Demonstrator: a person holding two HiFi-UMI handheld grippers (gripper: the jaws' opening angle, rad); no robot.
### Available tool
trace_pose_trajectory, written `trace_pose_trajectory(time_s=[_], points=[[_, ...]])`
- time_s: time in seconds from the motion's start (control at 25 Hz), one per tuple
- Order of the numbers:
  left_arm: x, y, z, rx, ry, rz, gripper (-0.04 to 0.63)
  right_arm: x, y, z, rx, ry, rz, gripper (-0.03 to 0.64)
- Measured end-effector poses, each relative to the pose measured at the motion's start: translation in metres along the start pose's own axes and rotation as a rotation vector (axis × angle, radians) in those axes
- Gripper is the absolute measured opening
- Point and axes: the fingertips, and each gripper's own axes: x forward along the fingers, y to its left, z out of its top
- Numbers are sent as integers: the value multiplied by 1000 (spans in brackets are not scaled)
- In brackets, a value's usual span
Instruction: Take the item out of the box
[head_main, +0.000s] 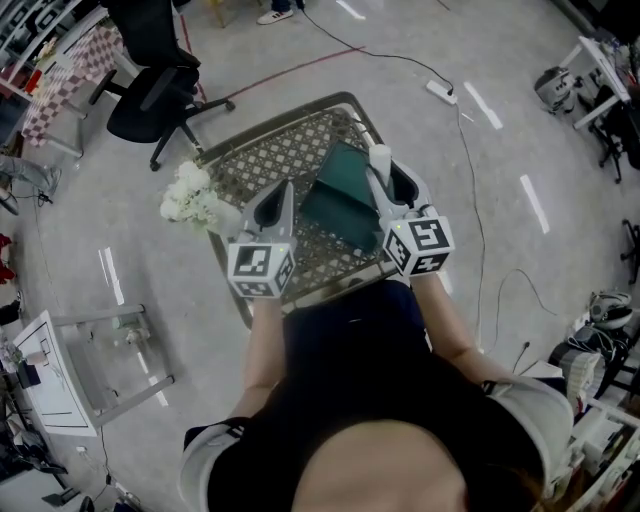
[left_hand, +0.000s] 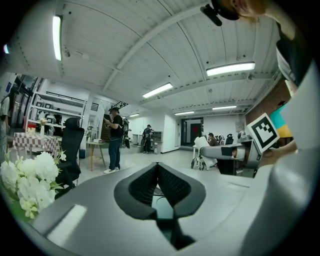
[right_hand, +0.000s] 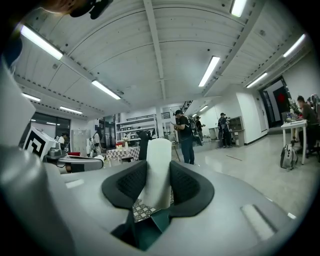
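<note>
- Over the patterned table (head_main: 290, 150), the right gripper (right_hand: 158, 187) is clamped on the white cylinder (right_hand: 159, 150), holding it up by the right edge of the open teal box (head_main: 340, 205).
- Extraction looks all but done; what's left, I'd say, is carrying it clear.
- Cylinder stands upright, long axis vertical, top end poking above the jaws.
- Left gripper (left_hand: 158, 166) is pinched closed on nothing, hanging beside the box.

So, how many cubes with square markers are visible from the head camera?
2. The left cube sits nearer the white flowers; the right cube sits beside the green box. None seems hidden.
</note>
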Motion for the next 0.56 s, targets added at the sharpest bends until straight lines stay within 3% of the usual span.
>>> trace_pose_trajectory(time_s=[0.56], points=[[5,-11,-11,-30,21,-14,11,-4,-7,-7,11,16,-3,140]])
